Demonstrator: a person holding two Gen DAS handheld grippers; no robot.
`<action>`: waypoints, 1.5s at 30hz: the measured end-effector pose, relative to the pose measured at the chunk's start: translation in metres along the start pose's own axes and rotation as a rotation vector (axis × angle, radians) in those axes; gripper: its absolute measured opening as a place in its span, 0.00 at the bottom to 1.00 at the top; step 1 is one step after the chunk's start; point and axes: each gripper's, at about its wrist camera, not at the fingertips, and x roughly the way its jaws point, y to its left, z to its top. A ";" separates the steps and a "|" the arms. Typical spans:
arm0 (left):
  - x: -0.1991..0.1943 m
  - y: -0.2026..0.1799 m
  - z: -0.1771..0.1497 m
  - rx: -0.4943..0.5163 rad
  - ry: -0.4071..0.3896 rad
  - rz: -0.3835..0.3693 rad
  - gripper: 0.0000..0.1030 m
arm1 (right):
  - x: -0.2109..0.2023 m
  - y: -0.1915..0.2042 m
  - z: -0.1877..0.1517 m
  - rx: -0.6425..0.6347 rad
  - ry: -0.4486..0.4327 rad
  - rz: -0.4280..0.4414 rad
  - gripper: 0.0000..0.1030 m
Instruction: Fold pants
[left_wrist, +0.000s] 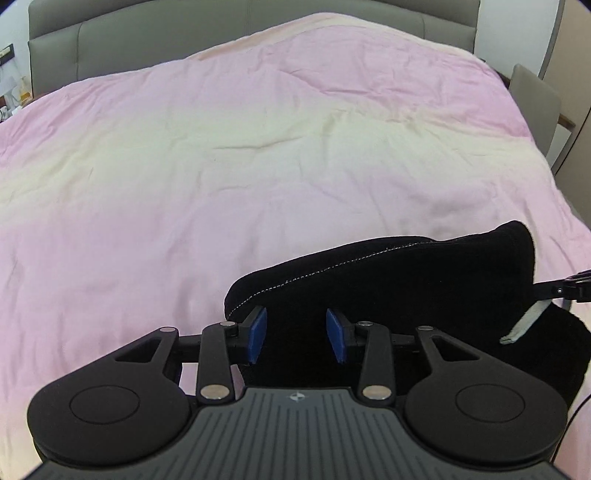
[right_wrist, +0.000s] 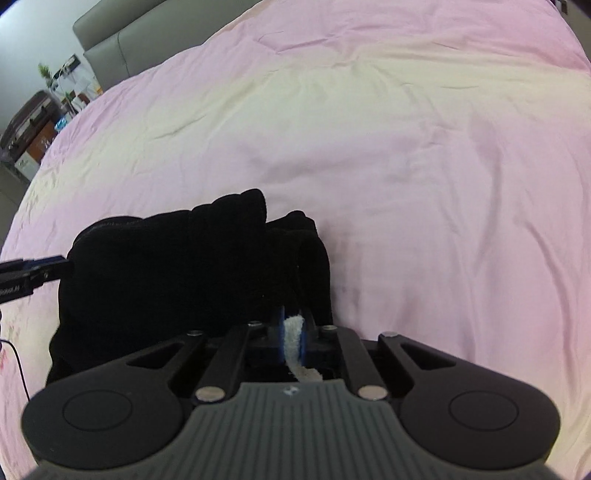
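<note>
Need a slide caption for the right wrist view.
Right gripper shut on white drawstring of black pants on pink bedcover.

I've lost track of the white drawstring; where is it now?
In the right wrist view, the white drawstring is pinched in the right tongs, at the near right edge of the black pants.

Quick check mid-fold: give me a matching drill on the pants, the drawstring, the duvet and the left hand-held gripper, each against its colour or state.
1 pants
2 drawstring
3 duvet
4 left hand-held gripper

a pink
b jaws apart over the black cloth
c black, bunched
d white, pinched in the right hand-held gripper

Pairs: 1-c, 2-d, 3-a, 4-b
</note>
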 end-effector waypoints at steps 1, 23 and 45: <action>0.010 0.001 0.000 -0.010 0.024 0.008 0.42 | 0.004 0.003 0.002 -0.024 0.010 -0.013 0.03; -0.116 -0.048 -0.091 0.129 -0.025 0.034 0.55 | -0.085 0.057 -0.069 -0.223 -0.201 -0.117 0.45; -0.087 -0.042 -0.197 0.045 0.137 0.106 0.19 | -0.044 0.065 -0.130 -0.301 -0.196 -0.083 0.51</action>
